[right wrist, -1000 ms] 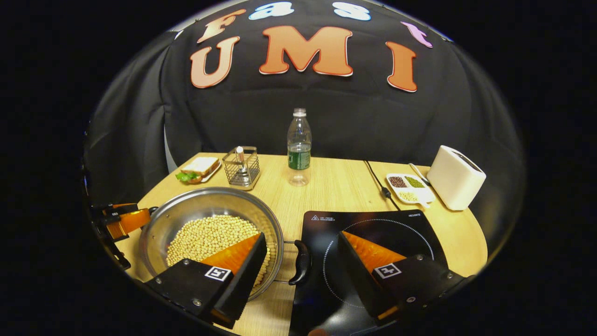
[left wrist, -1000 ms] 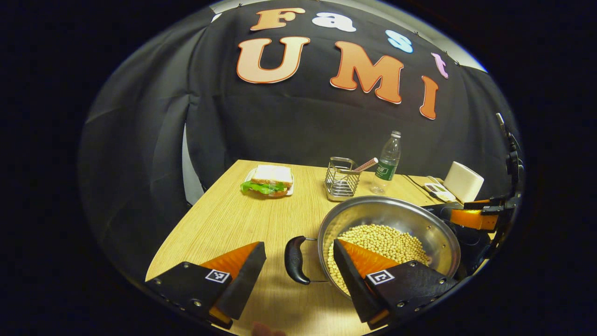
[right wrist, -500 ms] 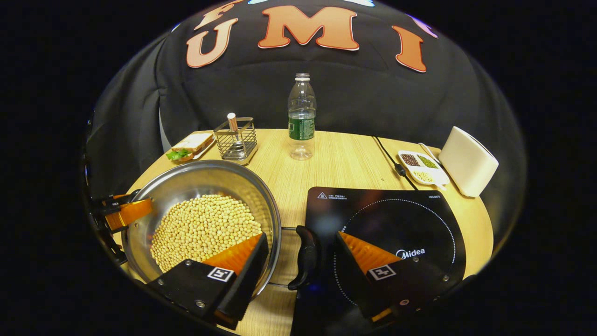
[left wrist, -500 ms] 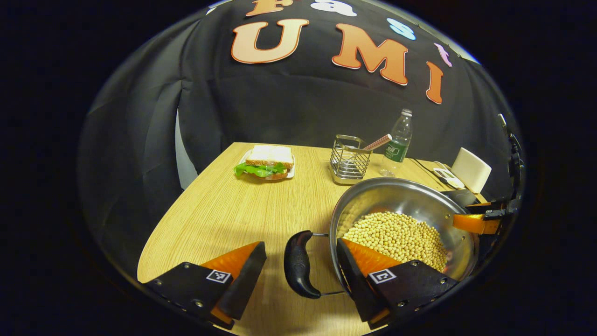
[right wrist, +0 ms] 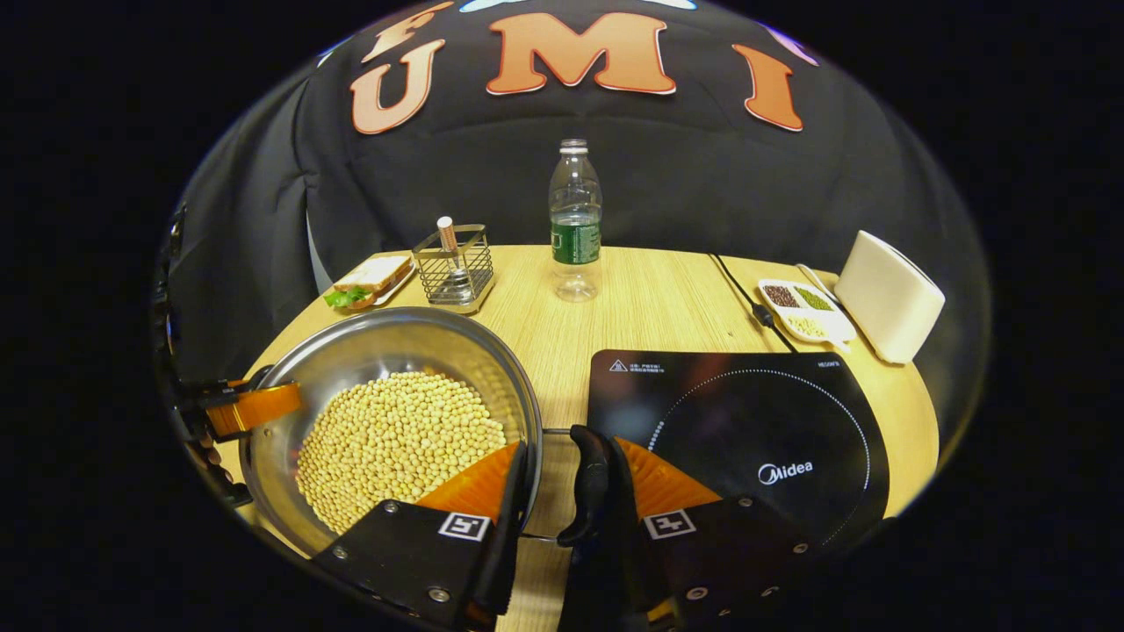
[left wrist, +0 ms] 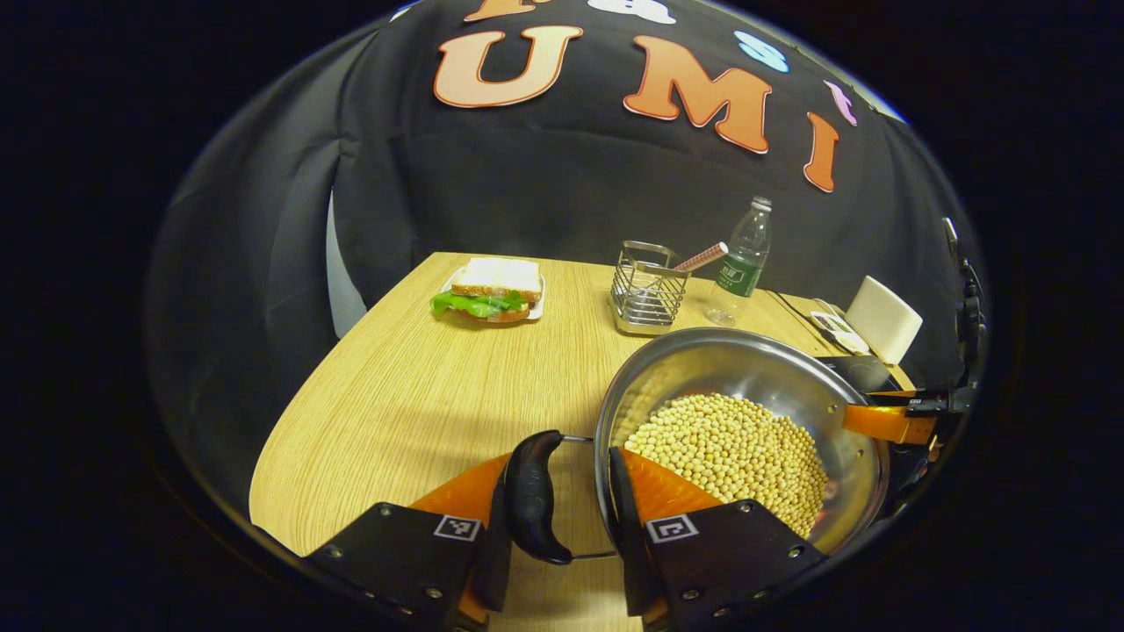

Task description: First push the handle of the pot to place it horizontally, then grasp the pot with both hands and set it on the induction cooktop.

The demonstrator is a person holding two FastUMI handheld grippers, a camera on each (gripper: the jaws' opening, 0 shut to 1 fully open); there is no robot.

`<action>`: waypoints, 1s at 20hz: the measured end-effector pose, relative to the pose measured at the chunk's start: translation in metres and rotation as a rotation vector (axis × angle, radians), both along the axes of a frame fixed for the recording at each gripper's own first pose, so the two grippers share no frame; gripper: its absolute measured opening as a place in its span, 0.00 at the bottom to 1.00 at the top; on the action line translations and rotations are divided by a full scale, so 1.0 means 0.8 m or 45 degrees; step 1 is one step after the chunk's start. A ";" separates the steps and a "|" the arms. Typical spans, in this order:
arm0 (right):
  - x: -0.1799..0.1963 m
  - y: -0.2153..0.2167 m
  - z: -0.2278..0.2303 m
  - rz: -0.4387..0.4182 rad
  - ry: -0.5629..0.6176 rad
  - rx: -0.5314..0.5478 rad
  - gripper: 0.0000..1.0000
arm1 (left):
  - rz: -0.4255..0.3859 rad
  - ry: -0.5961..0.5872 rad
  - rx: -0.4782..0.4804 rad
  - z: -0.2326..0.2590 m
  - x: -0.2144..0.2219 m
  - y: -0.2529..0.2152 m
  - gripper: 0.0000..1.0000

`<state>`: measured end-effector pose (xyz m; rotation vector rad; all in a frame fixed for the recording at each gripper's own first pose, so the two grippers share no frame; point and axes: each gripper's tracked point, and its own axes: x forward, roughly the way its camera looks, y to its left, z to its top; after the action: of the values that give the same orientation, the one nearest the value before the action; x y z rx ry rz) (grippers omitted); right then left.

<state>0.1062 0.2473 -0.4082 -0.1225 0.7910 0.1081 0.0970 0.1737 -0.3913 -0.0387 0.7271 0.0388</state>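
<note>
Now two claws, left claw (left wrist: 551, 518) and right claw (right wrist: 562, 491), each pinch one pot (right wrist: 369, 351) handle

Steel pot (right wrist: 378, 369) of beans, seemingly tilted, beside black cooktop (right wrist: 746, 421).

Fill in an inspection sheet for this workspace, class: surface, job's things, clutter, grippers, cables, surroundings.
Surface: wooden table.
Job's things: pot holding beans, beside the induction cooktop, not on it.
Clutter: sandwich, wire caddy, bottle, bean dish, white box, all towards the far edge.
Grippers: left gripper jaws straddle one black handle and the rim; right gripper jaws likewise at the other handle; pressure cannot be told.
Cables: black cable behind the cooktop.
Surroundings: black cloth wall.
</note>
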 end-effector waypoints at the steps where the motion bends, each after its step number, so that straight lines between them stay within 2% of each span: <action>1: -0.005 0.000 0.002 0.005 0.007 0.004 0.48 | 0.007 -0.006 -0.002 0.007 -0.005 -0.001 0.53; 10: -0.037 -0.035 0.098 -0.018 -0.121 0.060 0.47 | -0.029 -0.143 0.044 0.102 -0.023 -0.054 0.54; 14: -0.051 -0.070 0.142 -0.031 -0.180 0.052 0.47 | -0.068 -0.184 0.054 0.134 -0.027 -0.091 0.52; 20: -0.070 -0.139 0.180 -0.080 -0.218 0.035 0.47 | -0.118 -0.195 0.023 0.148 -0.028 -0.160 0.52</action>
<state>0.0502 0.1359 -0.2642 -0.0800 0.6216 0.0484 0.0746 0.0457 -0.2728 0.0094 0.5747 -0.0461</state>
